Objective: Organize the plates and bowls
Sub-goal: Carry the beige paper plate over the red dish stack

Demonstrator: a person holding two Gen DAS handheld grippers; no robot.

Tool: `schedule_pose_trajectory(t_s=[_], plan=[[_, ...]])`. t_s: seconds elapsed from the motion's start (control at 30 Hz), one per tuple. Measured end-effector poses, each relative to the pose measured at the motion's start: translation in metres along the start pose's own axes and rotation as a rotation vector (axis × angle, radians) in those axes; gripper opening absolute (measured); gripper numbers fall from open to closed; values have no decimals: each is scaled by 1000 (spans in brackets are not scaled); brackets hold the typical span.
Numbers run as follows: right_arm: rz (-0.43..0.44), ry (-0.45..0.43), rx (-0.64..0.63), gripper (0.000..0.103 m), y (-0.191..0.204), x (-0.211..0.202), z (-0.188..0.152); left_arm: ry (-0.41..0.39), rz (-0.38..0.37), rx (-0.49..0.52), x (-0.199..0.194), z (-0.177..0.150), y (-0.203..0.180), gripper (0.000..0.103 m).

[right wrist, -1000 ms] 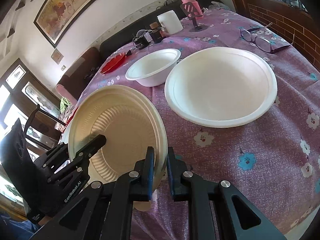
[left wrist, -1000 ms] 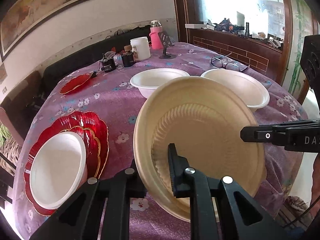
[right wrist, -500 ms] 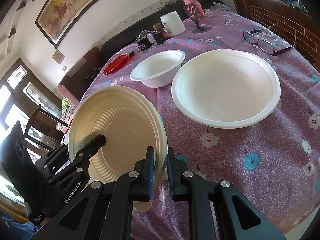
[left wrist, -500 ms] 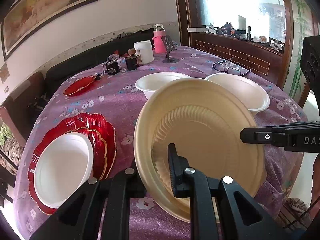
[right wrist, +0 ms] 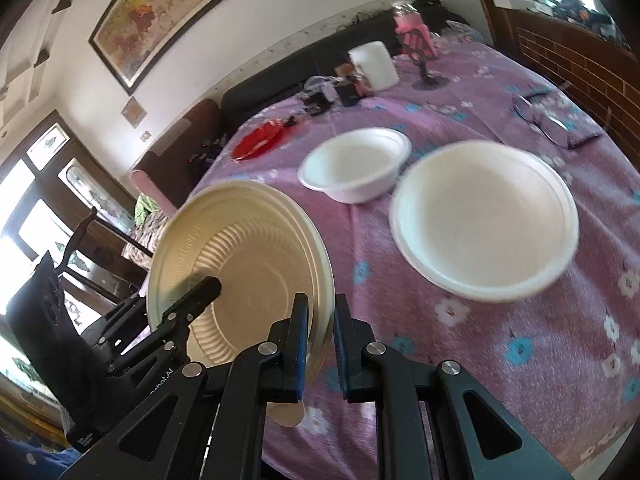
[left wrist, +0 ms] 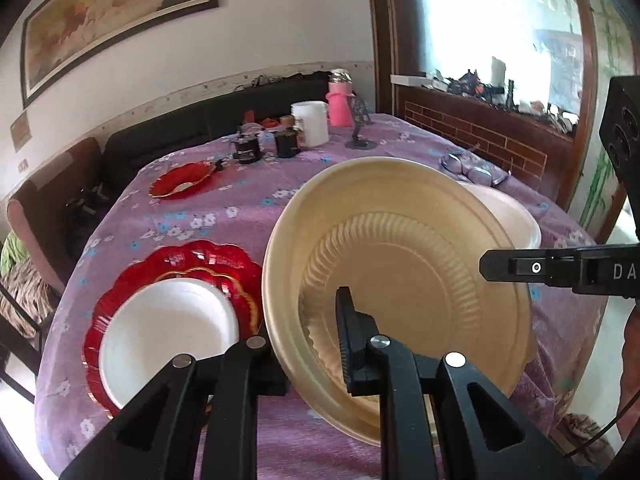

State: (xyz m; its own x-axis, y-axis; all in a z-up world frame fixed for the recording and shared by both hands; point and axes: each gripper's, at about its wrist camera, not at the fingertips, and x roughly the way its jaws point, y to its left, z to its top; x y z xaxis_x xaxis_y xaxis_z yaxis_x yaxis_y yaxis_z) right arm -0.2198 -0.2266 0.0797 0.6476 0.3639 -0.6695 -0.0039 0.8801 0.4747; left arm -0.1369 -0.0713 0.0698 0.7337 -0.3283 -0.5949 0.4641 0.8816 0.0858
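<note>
A cream ribbed plastic plate [left wrist: 404, 276] is held tilted above the purple table by both grippers. My left gripper [left wrist: 308, 340] is shut on its near rim. My right gripper [right wrist: 320, 344] is shut on its other rim [right wrist: 320, 280]; its finger shows at the right in the left wrist view [left wrist: 540, 268]. A white bowl [left wrist: 168, 332] sits on stacked red scalloped plates [left wrist: 176, 260] at the left. A small white bowl [right wrist: 356, 168] and a large white bowl [right wrist: 484, 216] stand on the table to the right.
A small red plate [left wrist: 180, 180] lies further back. A white cup [left wrist: 310, 122], a pink bottle [left wrist: 340, 98], dark jars [left wrist: 286, 142] and a phone stand [left wrist: 360, 136] stand at the far edge. Glasses [right wrist: 548, 116] lie at the right. A brick sill runs along the right side.
Both grippers have lifted the cream plate higher and pulled back a little; the table and bowls look lower and further away. The grip on the plate is unchanged.
</note>
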Motion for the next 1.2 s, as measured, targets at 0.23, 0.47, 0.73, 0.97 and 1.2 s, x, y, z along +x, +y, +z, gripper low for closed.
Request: schedule_pose_trajectory(t_s=[0.23, 0.47, 0.73, 0.97, 1.2], plan=[[94, 32, -46, 13, 46, 17, 17, -23, 42, -87, -27, 10, 54, 16], [203, 144, -40, 14, 91, 67, 27, -6, 132, -151, -39, 3, 105, 17], [231, 239, -6, 14, 110, 113, 27, 46, 166, -225, -28, -12, 142, 17], [224, 270, 23, 14, 106, 125, 32, 84, 146, -252, -11, -17, 153, 17], [199, 237, 8, 14, 109, 130, 37, 89, 158, -279, -1, -18, 160, 17]])
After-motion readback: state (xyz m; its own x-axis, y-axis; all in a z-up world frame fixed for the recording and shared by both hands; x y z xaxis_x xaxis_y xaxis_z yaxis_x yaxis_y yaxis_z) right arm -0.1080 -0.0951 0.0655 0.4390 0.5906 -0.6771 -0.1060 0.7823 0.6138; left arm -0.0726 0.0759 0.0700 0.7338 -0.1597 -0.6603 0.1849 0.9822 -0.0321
